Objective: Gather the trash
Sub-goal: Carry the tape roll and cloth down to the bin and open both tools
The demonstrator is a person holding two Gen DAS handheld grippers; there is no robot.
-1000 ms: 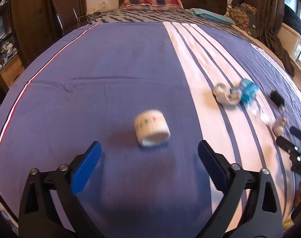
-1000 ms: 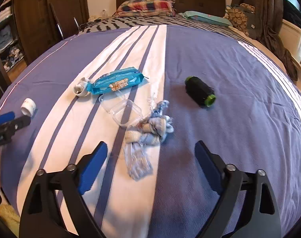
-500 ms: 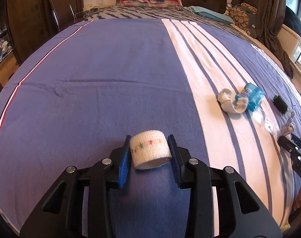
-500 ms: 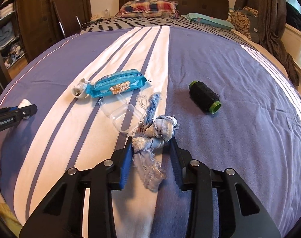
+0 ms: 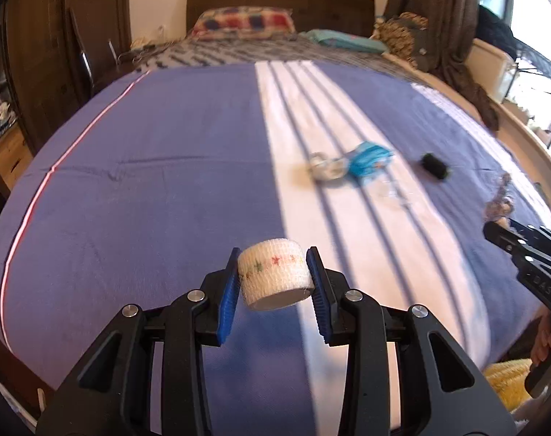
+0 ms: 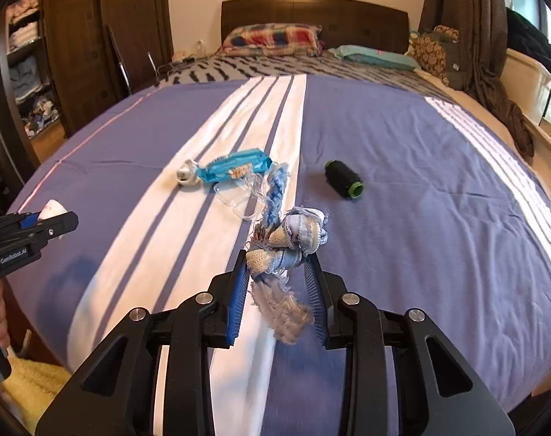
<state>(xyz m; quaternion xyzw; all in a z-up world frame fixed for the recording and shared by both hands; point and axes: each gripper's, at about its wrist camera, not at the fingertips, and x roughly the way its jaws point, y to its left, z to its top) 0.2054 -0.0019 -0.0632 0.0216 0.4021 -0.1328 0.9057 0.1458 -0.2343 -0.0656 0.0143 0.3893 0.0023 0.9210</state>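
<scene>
White gauze, wound into a short bandage roll (image 5: 273,278) with a line of coloured stars, now sits clamped between the blue pads of the left gripper (image 5: 274,283); a second ago those jaws stood wide apart with the roll lying loose on the bed (image 5: 148,189) ahead of them. The jaws are narrowed to the roll's width, and the roll hangs clear of the purple bedspread.

Further right, the right gripper (image 6: 278,287) has done likewise: its jaws, wide open a second ago, are closing on the frayed blue rag (image 6: 288,250), pinching its knotted middle while the fringe dangles below. Both pieces look ready to carry off to wherever trash goes.

Beyond the right jaws, untouched on the bed, lie the blue wrapper (image 6: 235,170), a clear plastic piece (image 6: 240,200) and a black thread spool (image 6: 342,178).
</scene>
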